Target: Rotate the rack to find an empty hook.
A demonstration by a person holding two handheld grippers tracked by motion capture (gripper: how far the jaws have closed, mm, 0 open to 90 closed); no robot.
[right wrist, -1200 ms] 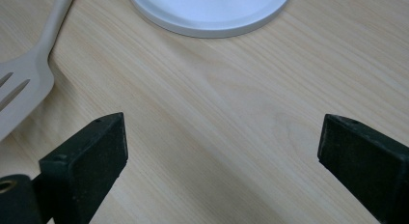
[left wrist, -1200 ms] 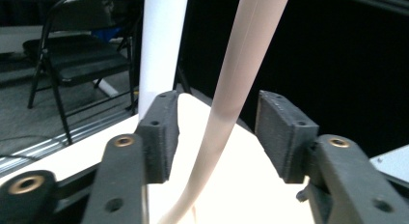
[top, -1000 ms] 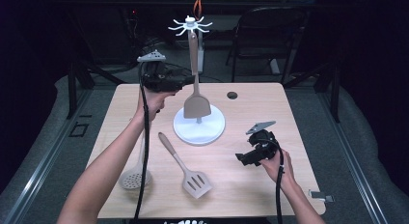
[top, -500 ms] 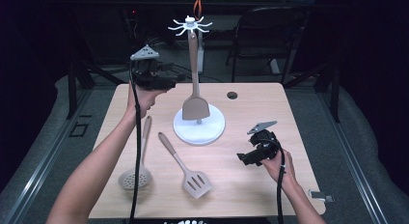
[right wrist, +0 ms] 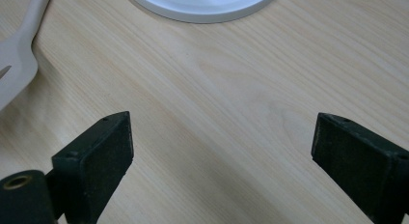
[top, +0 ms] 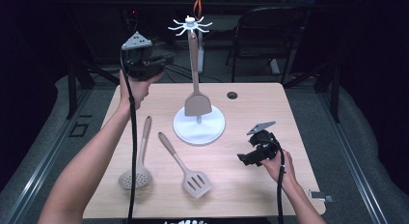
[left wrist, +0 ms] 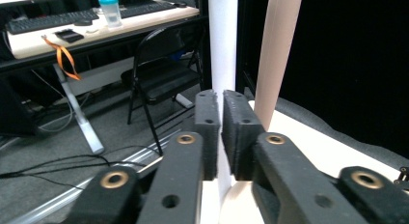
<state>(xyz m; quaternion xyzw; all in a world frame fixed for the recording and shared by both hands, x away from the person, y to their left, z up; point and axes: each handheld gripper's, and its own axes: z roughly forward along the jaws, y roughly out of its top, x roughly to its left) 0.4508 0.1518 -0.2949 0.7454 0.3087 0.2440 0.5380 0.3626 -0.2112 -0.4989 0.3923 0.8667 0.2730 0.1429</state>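
Observation:
A white stand [top: 212, 130] with a hook crown [top: 190, 25] rises at mid-table, and a beige solid spatula [top: 197, 105] hangs from it. A slotted spatula [top: 195, 181] and a skimmer [top: 135, 178] lie flat at the front left. My left gripper [top: 168, 57] is held high, left of the stand's pole. Its jaws have just been closing and now stand shut with nothing between them [left wrist: 222, 132]. Behind them are the white pole [left wrist: 223, 40] and the beige handle [left wrist: 282, 50]. My right gripper [top: 244, 159] rests low at the right and is open [right wrist: 222, 151] over bare wood.
A small dark grommet [top: 232, 95] sits in the table's far right part. A black folding chair [top: 270, 35] stands behind the table. The stand's base rim [right wrist: 202, 4] lies just beyond my right gripper, and the slotted spatula's blade [right wrist: 14, 64] is to its left.
My left gripper has risen and drawn back to the left, away from the hanging spatula, and its jaws have closed. The right gripper has kept still.

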